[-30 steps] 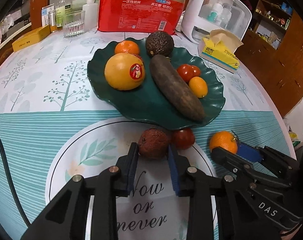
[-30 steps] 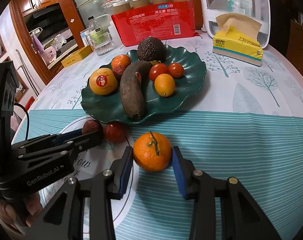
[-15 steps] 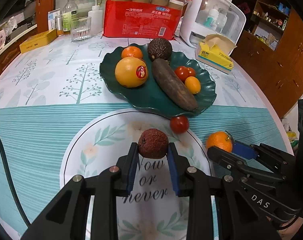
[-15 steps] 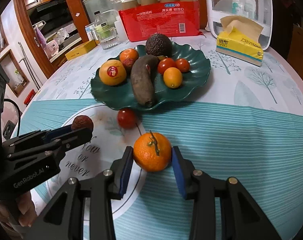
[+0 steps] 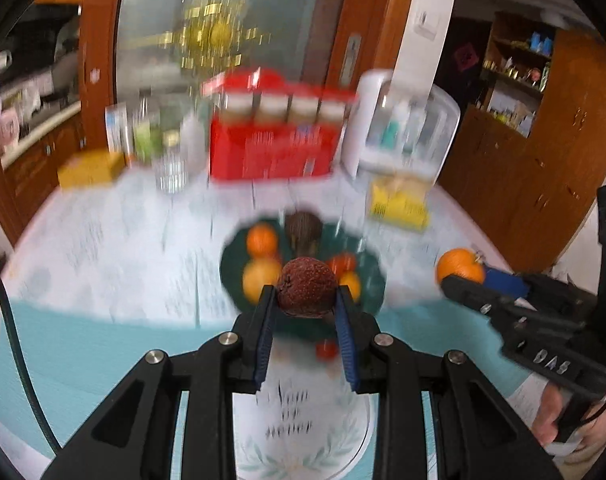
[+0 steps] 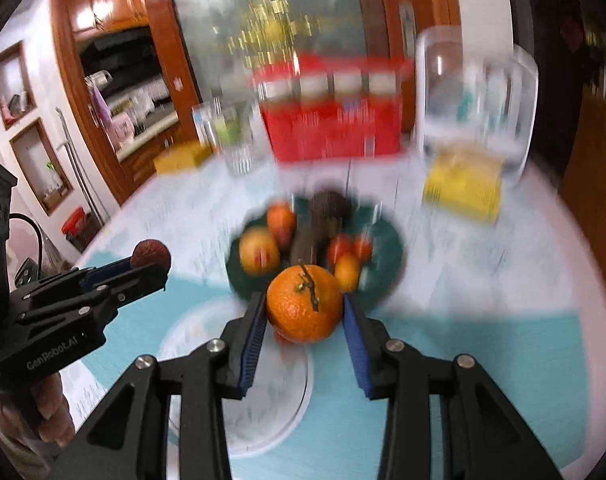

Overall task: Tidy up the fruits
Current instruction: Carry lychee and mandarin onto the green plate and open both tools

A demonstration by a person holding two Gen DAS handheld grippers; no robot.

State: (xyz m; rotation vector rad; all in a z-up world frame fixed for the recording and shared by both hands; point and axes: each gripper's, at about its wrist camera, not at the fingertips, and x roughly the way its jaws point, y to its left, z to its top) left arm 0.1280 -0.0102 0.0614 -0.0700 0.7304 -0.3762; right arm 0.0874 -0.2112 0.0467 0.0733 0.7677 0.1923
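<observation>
The left tongs (image 5: 306, 307) gripped a dark red lychee (image 5: 307, 288), held above the worktop (image 5: 83, 264) near the green plate (image 5: 373, 280). The right tongs (image 6: 305, 318) were closed on an orange tangerine (image 6: 304, 302), likewise raised before the plate.

I can read "GenRobot.AI" in white on the body of my left tool (image 6: 151, 266), seen from the right wrist view. From the left wrist view, "DAS" stands on the body of my right tool (image 5: 461, 280). Print on the desk cloth (image 5: 289, 432) and red package (image 5: 271, 152) is too blurred.
</observation>
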